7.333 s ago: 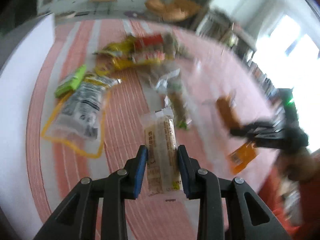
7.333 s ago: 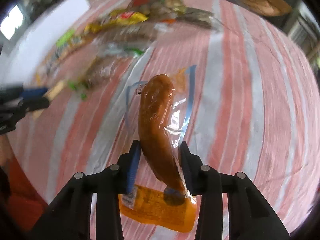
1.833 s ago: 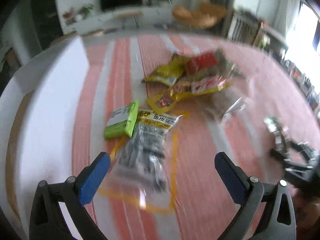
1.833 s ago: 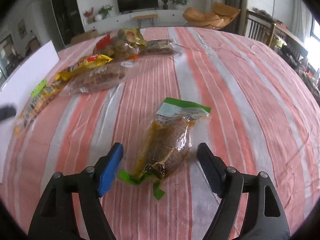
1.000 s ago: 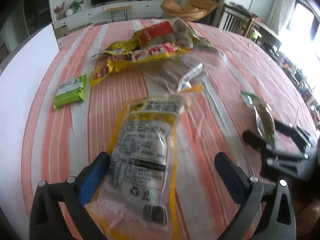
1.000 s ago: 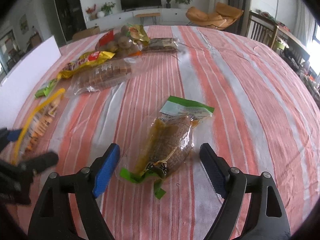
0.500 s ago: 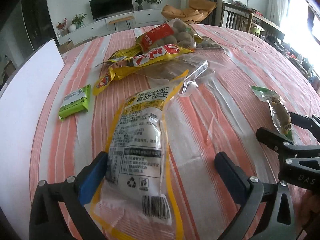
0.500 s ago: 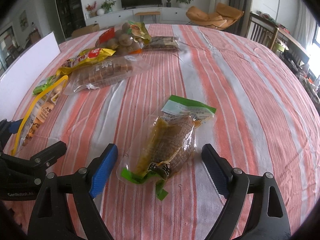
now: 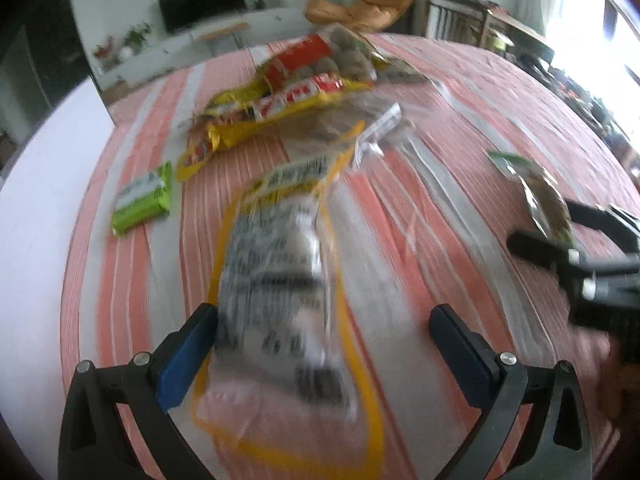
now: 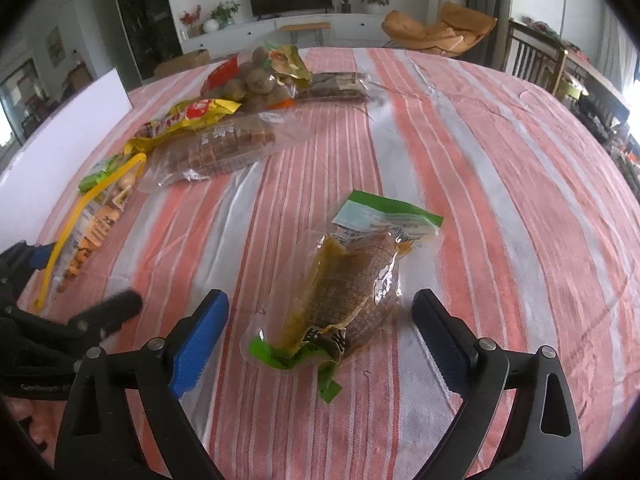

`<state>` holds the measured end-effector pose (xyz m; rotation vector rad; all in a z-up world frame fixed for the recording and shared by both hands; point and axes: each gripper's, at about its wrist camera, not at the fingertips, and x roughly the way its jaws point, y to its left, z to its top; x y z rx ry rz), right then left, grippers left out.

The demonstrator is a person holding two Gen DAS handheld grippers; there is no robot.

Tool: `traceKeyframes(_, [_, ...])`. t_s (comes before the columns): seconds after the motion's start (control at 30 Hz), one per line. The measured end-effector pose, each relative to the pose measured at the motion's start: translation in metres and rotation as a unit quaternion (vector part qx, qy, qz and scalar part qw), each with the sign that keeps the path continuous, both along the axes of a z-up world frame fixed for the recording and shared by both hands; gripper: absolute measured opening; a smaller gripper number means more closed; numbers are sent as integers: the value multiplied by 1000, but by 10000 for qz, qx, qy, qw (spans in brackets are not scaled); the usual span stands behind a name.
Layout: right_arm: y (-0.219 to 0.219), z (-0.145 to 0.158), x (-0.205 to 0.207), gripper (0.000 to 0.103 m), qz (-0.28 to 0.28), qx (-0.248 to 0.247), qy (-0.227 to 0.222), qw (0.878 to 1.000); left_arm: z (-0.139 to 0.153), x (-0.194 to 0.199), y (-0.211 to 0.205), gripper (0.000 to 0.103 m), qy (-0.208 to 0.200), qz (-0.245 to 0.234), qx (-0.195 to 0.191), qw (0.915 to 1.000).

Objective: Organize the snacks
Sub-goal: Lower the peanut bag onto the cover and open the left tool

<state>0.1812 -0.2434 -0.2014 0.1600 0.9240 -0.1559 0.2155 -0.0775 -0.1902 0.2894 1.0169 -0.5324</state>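
Right wrist view — green-topped snack pouch (image 10: 344, 284) lies flat, brown inside.

Green-topped tofu packet (image 10: 344, 280) and yellow-edged peanut bag (image 9: 280, 280) lie flat, apart.

Daylit; left view motion-blurred, window glare, fisheye edges.

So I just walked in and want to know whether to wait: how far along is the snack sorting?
Early, it seems. No tidy group is visible. Both grippers are empty: the left gripper stands open over the yellow-edged peanut bag, and the right gripper is opening around the green-topped pouch, which lies flat on the tablecloth. The heap of packets and the small green pack remain.
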Motion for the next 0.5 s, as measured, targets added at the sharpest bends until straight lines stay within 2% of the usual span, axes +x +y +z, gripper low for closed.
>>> traceKeyframes(0.07, [-9, 3, -6, 95, 82, 348, -144, 9993, 9, -3, 16, 103, 329, -22, -358, 9988])
traceKeyframes(0.13, [-22, 5, -14, 95, 113, 900, -316, 9954, 17, -4, 30, 103, 583, 45, -641, 9962])
traceKeyframes(0.23, [-52, 7, -28, 94, -168, 1992, -508, 9785, 31, -4, 40, 103, 649, 134, -840, 9943])
traceKeyframes(0.3, [-65, 7, -29, 94, -504, 2554, -347, 9649, 36, 0, 37, 103, 564, 143, -808, 9950])
traceKeyframes(0.4, [-63, 13, -15, 94, -709, 2429, 152, 9673, 30, 17, 22, 103, 610, 286, -593, 9960])
traceKeyframes(0.5, [-46, 13, 10, 96, -677, 1798, 538, 9799, 11, 39, 15, 103, 800, 619, -424, 9940])
